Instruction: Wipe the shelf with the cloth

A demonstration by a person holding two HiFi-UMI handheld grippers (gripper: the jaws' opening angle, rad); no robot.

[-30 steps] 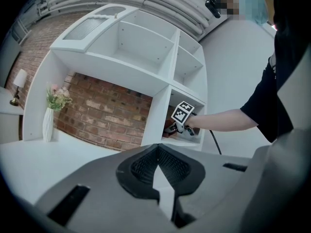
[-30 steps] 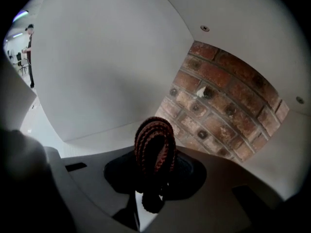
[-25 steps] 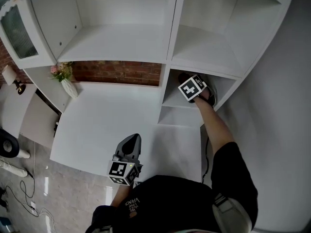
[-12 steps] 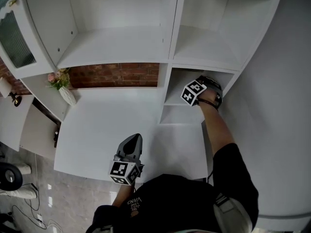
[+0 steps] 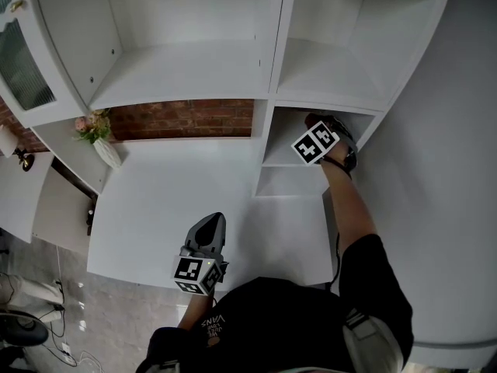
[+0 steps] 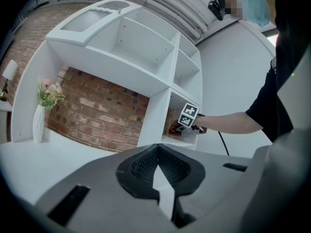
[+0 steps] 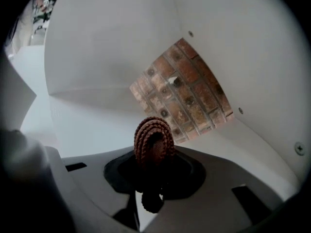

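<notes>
Reach with right arm [image 5: 351, 204] stretched fwd into lower shelf [image 5: 286, 162]; R gripper [image 7: 155, 155] clamped on brown cloth [image 7: 153, 135]; L gripper [image 6: 159, 171] near body, jaws together, empty.

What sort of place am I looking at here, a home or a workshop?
Most likely a home-style room, perhaps a living room or study: a white shelf unit with open compartments stands against a red brick wall, with a white vase of pink flowers at its left side.
</notes>
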